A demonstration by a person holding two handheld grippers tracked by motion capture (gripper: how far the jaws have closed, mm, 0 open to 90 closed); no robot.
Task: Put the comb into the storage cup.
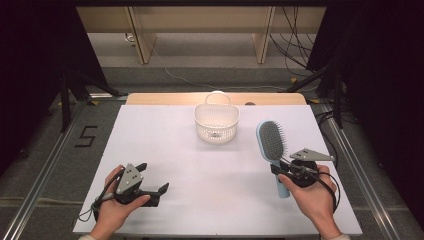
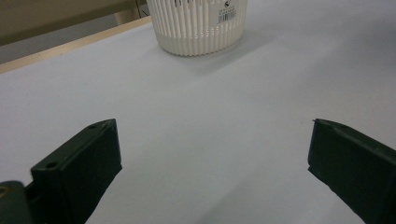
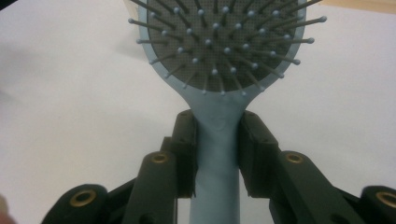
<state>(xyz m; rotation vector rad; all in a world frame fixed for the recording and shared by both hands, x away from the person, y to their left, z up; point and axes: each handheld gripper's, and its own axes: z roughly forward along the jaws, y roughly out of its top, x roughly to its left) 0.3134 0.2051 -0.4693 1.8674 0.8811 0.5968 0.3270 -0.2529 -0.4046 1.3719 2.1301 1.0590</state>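
Observation:
A light blue hairbrush [image 1: 273,144] with a dark bristle pad lies at the table's right, bristles up, its head pointing away from me. My right gripper [image 1: 281,169] is shut on the hairbrush [image 3: 218,135] at the neck, one jaw on each side of the handle. A white slotted basket [image 1: 216,121] with a loop handle stands at the table's far middle. My left gripper [image 1: 153,178] rests near the front left, its jaws wide apart with nothing between them. In the left gripper view [image 2: 215,154] the basket [image 2: 198,25] stands ahead, well beyond the jaws.
The white table top [image 1: 200,165] ends in a wooden strip [image 1: 160,98] at the far edge. Dark floor, metal rails and cables lie around the table. Wooden furniture legs stand beyond it.

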